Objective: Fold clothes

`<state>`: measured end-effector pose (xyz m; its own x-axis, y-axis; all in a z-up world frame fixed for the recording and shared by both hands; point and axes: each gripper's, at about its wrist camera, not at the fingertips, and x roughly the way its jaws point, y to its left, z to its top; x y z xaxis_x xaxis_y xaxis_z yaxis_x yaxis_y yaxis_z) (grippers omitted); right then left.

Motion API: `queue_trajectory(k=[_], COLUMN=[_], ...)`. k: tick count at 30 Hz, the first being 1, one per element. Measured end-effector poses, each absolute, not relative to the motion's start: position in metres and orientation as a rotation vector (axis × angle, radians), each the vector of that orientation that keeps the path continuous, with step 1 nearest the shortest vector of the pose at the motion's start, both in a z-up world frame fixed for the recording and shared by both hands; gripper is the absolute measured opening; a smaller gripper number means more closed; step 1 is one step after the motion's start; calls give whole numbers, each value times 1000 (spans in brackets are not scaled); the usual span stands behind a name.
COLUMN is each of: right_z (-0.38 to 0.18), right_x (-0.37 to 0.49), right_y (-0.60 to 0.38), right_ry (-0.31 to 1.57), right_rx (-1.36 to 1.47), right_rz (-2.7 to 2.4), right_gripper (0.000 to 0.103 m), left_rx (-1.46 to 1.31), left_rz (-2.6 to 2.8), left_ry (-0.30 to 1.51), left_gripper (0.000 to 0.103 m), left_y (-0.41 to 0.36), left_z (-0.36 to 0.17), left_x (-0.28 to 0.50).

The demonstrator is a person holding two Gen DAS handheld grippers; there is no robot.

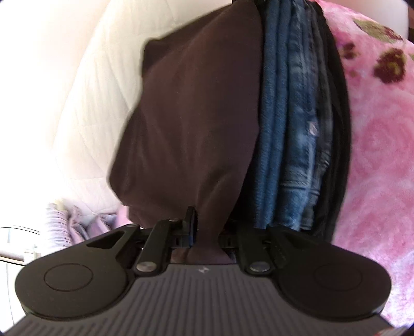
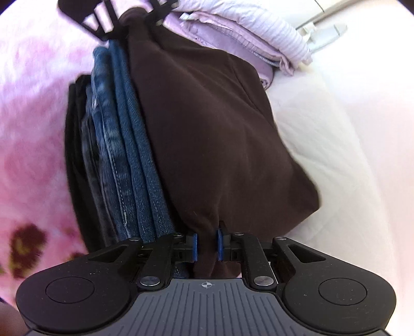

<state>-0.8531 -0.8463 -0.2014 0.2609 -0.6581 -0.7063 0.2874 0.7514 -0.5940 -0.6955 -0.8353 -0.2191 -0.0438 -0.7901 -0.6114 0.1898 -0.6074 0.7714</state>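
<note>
A dark brown garment (image 1: 191, 124) is stretched between my two grippers. My left gripper (image 1: 207, 232) is shut on one end of it; its right finger is hidden by the cloth. My right gripper (image 2: 206, 245) is shut on the other end of the brown garment (image 2: 207, 124), pinched between the blue pads (image 2: 194, 245). The left gripper also shows at the top of the right wrist view (image 2: 134, 15). The garment lies against a stack of folded blue jeans (image 1: 295, 134) and dark clothes (image 1: 336, 155), also in the right wrist view (image 2: 121, 144).
A pink flowered blanket (image 1: 375, 129) lies beyond the stack, also in the right wrist view (image 2: 33, 129). A white quilted surface (image 1: 85, 103) lies on the other side. Folded lilac clothes (image 2: 245, 38) sit near the left gripper.
</note>
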Motion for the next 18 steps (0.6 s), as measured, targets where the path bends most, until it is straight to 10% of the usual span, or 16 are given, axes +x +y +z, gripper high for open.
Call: queue_trajectory(k=[18], right_z=[-194], right_x=[-860], right_y=[-811], right_ry=[1216], right_rx=[-440], right_rz=[-726], right_gripper=[13], left_rx=[1539], left_rz=[-1741], left_ry=[-562], left_gripper=[20], left_y=[-815], left_z=[-199], left_x=[-682])
